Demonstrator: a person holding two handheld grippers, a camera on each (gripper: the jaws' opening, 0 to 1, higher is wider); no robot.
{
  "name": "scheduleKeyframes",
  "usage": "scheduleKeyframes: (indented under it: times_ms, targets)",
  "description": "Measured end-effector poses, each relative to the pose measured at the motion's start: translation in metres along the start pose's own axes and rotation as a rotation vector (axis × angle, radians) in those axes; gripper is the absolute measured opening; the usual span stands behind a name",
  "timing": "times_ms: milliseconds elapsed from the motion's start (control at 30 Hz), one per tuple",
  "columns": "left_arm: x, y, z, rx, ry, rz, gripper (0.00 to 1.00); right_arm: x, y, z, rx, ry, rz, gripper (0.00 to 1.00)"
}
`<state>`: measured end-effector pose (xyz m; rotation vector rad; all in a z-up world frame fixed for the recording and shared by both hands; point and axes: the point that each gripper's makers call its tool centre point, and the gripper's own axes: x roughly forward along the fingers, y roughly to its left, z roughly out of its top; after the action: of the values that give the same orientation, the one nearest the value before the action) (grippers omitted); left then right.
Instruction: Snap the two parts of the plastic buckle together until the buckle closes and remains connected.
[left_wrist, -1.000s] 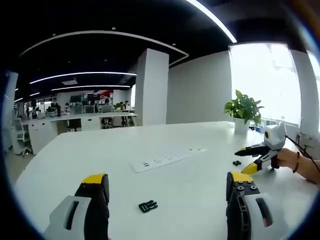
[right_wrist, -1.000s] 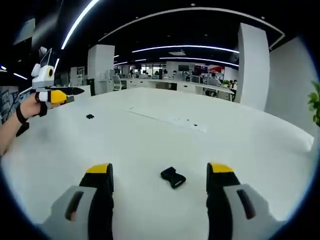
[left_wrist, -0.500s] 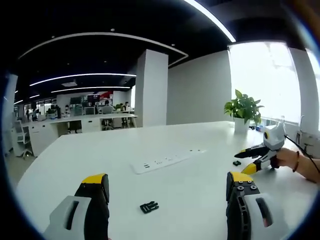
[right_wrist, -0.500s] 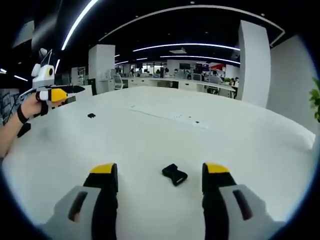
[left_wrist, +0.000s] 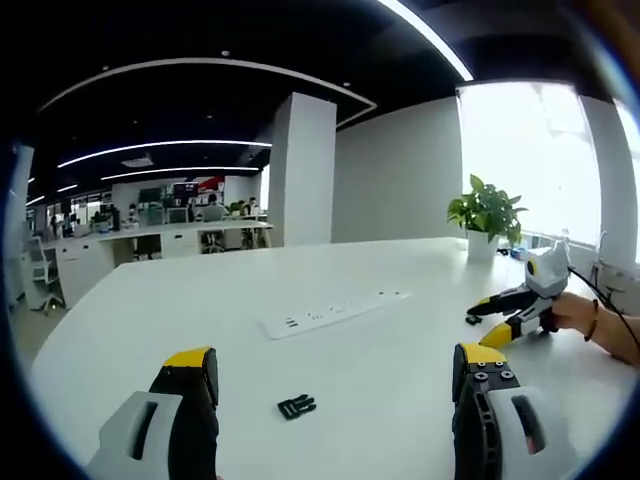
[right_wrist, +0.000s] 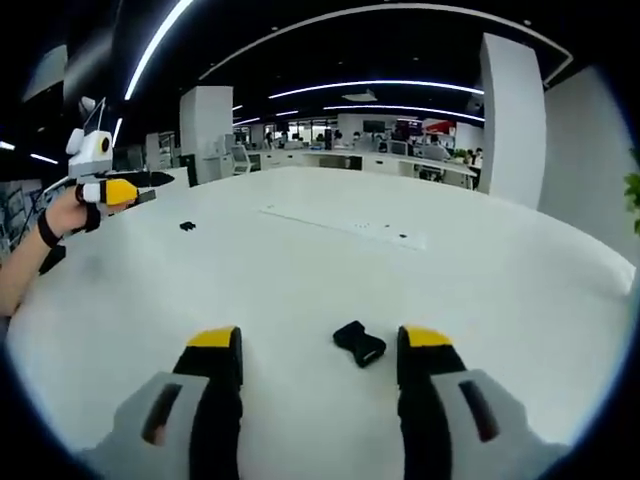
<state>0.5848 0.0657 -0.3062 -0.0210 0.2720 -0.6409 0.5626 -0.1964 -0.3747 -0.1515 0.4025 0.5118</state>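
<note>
Fingers (left_wrist: 190, 375) of the left gripper (left_wrist: 335, 375) stand wide apart over the white surface (left_wrist: 380, 350); a pronged buckle part (left_wrist: 296, 405) lies loose between them. A power strip (left_wrist: 330, 312) lies beyond.

In the right gripper view, the right gripper (right_wrist: 320, 350) is also spread wide, the socket buckle part (right_wrist: 359, 343) lying untouched between its fingers (right_wrist: 215, 355). Their lower ends are cut off.

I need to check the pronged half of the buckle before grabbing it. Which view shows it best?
The left gripper view: the pronged buckle half lies close on the white table, between the open jaws, prongs visible. In the right gripper view it is a tiny dark speck near the left gripper.
</note>
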Motion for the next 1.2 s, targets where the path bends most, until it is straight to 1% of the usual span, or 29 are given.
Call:
scheduleKeyframes:
  times_ms: [67, 133, 233, 333, 500, 567, 600, 633, 667, 800, 867, 933, 1100, 1167, 1200]
  targets:
    - [0.0003, -0.0002, -0.0007, -0.002, 0.003, 0.000, 1.00, 0.0000, 0.0007, 0.0004, -0.004, 0.000, 0.006, 0.55]
    - [0.0001, -0.0012, 0.0004, -0.008, -0.002, -0.006, 1.00, 0.0001, 0.0015, 0.0007, -0.005, -0.002, 0.007, 0.55]
    - [-0.0007, -0.0039, 0.0066, -0.030, -0.022, -0.023, 1.00, 0.0005, 0.0027, 0.0011, -0.009, -0.005, 0.011, 0.54]
    - [-0.0001, -0.0037, 0.0064, -0.013, -0.018, -0.018, 1.00, 0.0006, 0.0034, 0.0008, -0.008, -0.004, 0.015, 0.50]
    - [-0.0007, -0.0054, 0.0070, -0.027, -0.024, -0.028, 1.00, 0.0007, 0.0061, 0.0008, -0.016, -0.003, 0.028, 0.46]
    - [-0.0014, -0.0049, 0.0065, -0.027, -0.023, -0.024, 1.00, 0.0009, 0.0069, 0.0010, -0.018, -0.005, 0.033, 0.41]
    - [-0.0021, -0.0052, 0.0059, -0.027, -0.023, -0.022, 1.00, 0.0018, 0.0060, 0.0035, -0.033, -0.016, 0.032, 0.38]
    - [-0.0027, -0.0059, 0.0053, -0.028, -0.022, -0.023, 1.00, 0.0012, 0.0063, 0.0021, -0.024, -0.010, 0.033, 0.35]
    - [-0.0031, -0.0062, 0.0051, -0.028, -0.022, -0.024, 1.00, 0.0014, 0.0063, 0.0028, -0.029, -0.012, 0.035, 0.35]
    - [-0.0028, -0.0046, 0.0048, -0.017, -0.018, -0.020, 1.00, 0.0014, 0.0041, 0.0029, -0.022, -0.014, 0.023, 0.36]
    - [-0.0027, -0.0055, 0.0044, -0.019, -0.018, -0.022, 1.00, 0.0012, 0.0011, 0.0023, -0.013, -0.011, 0.001, 0.34]
    - [-0.0023, -0.0071, 0.0044, -0.023, -0.018, -0.028, 1.00, 0.0004, 0.0009, 0.0017, -0.017, -0.013, 0.001, 0.30]
    - [-0.0014, -0.0059, 0.0036, -0.001, -0.010, -0.019, 1.00, -0.0012, 0.0002, 0.0003, -0.012, -0.020, -0.006, 0.29]
    - [-0.0006, -0.0057, 0.0018, 0.007, -0.001, -0.017, 1.00, -0.0013, 0.0015, 0.0001, -0.014, -0.022, -0.008, 0.25]
    - [0.0002, -0.0050, 0.0018, 0.007, -0.001, -0.018, 1.00, -0.0014, 0.0024, 0.0001, -0.021, -0.025, -0.004, 0.21]
